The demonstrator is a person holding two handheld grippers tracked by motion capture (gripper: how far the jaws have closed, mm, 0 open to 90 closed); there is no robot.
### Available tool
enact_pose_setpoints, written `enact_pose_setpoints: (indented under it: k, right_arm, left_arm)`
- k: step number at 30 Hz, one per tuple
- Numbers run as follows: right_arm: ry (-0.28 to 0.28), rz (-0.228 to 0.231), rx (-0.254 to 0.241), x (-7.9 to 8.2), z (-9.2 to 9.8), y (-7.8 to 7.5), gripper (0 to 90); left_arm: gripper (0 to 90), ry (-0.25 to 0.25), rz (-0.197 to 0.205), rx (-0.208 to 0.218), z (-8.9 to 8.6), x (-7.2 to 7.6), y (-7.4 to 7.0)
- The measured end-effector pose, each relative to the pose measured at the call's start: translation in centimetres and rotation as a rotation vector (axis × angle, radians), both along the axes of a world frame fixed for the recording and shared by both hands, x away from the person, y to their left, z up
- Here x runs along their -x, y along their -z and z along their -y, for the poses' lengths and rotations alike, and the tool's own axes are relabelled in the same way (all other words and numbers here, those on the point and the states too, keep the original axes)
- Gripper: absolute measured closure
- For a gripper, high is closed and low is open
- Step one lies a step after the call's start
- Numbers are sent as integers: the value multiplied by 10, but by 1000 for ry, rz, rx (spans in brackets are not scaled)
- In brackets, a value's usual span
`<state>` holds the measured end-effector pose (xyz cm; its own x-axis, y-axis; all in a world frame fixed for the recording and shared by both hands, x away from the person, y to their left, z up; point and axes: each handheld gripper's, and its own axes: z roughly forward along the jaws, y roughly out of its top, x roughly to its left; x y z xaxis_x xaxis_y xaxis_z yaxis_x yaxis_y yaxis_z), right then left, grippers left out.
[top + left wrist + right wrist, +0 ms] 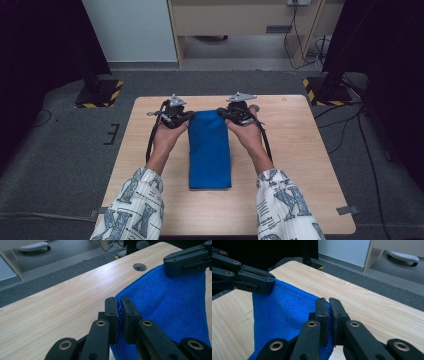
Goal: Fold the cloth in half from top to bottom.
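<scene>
A: Where is the blue cloth point(209, 150) found?

B: It is laid at the centre of the high view on the wooden counter point(300, 165), folded into a long strip. Its long axis is run from the lower middle of the frame up toward the top edge of the counter.

A: And how is it held?

B: Its far end is pinched at both corners. The left gripper point(176, 117) is seen at the upper left corner of the strip, the right gripper point(235, 115) at the upper right. In the left gripper view the fingers point(111, 312) are closed to a narrow slit with the cloth's edge caught between them; in the right gripper view the fingers point(321, 312) are clamped likewise on the hem.

A: Which relation is the coming move turned on?

B: The whole length of the strip is trailed from the fingers toward the bottom of the high view. Neither hand is placed nearer; both are set level across the short edge. A fold toward the near end is judged likely, so the two corners would have to be carried together along that axis.
</scene>
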<state>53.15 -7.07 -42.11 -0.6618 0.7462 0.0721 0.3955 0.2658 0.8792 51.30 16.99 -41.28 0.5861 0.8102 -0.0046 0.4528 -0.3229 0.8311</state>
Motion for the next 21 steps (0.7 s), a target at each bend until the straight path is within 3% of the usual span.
enact_pose_setpoints:
  k: [14, 21]
  right_arm:
    - [3, 27, -9, 6, 5, -6, 864]
    - [2, 38, -23, 17, 8, -2, 864]
  left_arm:
    - [842, 6, 29, 23, 2, 3, -6]
    - [842, 21, 43, -1, 5, 13, -8]
